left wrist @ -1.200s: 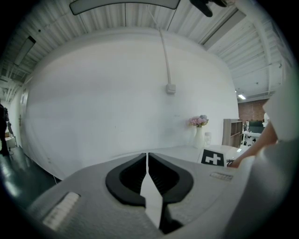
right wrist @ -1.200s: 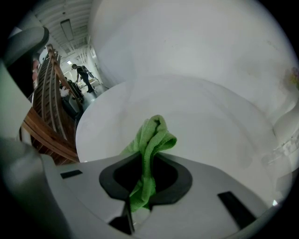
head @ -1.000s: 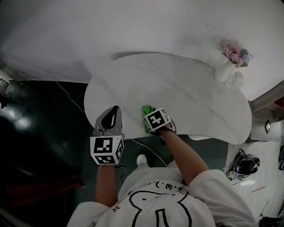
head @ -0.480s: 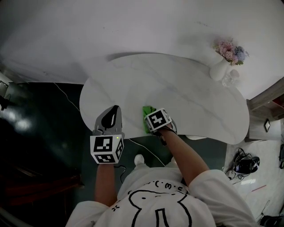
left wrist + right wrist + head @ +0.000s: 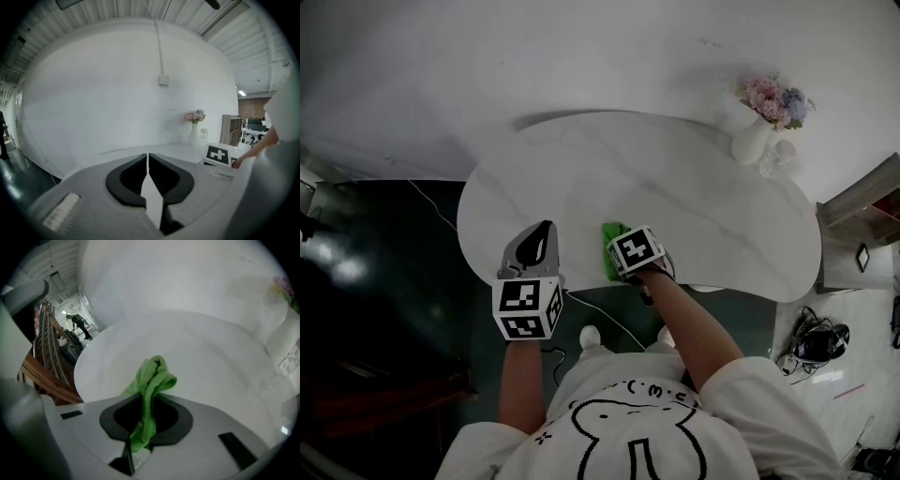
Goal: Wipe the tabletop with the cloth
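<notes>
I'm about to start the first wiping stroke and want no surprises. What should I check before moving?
1. Crumpled green cloth clamped in the right gripper: ok, jaws closed on it.
2. Cloth pressed onto the white oval tabletop: cannot tell; it bunches up ahead of the jaws.
3. Left gripper out of the way: ok, shut and empty, over the near-left edge.
4. Middle of the tabletop free for the stroke: ok, bare surface.
5. White vase of flowers and clear glass jar away from the cloth: ok, at the far right edge.
</notes>
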`<action>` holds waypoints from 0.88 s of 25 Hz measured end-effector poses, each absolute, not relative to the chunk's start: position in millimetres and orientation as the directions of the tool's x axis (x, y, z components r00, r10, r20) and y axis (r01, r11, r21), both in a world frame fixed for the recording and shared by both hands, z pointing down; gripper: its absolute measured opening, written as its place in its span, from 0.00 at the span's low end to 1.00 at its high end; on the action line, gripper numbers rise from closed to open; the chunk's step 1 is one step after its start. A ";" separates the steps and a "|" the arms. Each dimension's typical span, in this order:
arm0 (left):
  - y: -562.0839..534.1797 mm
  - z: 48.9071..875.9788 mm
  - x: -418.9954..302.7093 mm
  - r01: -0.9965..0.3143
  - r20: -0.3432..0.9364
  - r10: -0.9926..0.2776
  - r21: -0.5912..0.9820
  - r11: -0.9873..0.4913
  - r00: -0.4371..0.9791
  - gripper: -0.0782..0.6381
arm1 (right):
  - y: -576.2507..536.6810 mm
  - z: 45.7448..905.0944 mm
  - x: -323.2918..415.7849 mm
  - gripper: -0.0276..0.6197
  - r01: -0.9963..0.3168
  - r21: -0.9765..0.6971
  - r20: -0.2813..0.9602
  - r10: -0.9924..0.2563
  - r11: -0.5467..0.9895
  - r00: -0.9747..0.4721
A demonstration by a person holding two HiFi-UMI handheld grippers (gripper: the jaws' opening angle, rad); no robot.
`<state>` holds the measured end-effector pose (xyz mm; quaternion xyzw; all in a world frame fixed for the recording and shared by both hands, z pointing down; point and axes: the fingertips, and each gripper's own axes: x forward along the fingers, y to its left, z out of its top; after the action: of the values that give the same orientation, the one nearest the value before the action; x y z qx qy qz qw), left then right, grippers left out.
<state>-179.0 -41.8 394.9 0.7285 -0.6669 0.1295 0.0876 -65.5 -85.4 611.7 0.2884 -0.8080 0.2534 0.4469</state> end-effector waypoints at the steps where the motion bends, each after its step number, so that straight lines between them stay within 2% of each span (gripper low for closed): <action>1: -43.6 395.6 -175.5 -0.994 0.310 -0.947 -0.045 -0.098 0.080 0.14 | -86.0 611.8 -62.3 0.12 -0.693 -0.154 0.869 -0.237 0.704 -0.434; 22: -71.3 406.5 -106.2 -0.985 0.344 -0.928 -0.039 -0.167 0.144 0.14 | -99.8 610.6 -3.6 0.13 -0.705 -0.172 0.859 -0.246 0.688 -0.450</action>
<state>-106.2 -71.3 406.5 0.7498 -0.6378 0.1462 0.0982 -3.6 -99.8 610.6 0.2938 -0.8095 0.2637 0.4346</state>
